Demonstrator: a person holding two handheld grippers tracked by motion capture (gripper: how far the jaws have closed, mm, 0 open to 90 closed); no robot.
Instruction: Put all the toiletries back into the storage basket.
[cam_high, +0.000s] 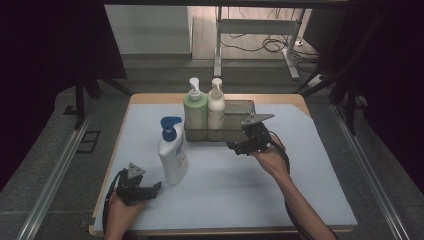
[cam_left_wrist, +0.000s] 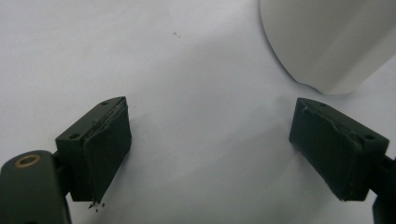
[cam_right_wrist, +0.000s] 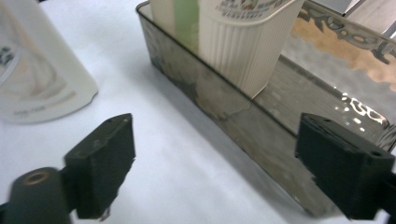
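Note:
A white pump bottle with a blue head (cam_high: 172, 151) stands upright on the pale table mat; its base shows as a white curved wall (cam_left_wrist: 327, 42) and as a blurred white body (cam_right_wrist: 32, 74). A green pump bottle (cam_high: 195, 110) and a cream pump bottle (cam_high: 216, 107) stand in the left part of a shiny metal tray (cam_high: 245, 107). My left gripper (cam_high: 152, 189) lies low on the mat just left of the white bottle, open, nothing between its pads (cam_left_wrist: 105, 149). My right gripper (cam_high: 239, 146) hovers open at the tray's near wall (cam_right_wrist: 243, 126).
The pale mat (cam_high: 225, 185) covers a wooden table (cam_high: 150, 97). Dark floor and metal rails lie on both sides. A desk frame with cables (cam_high: 255, 35) stands beyond the table. The tray's right part holds nothing.

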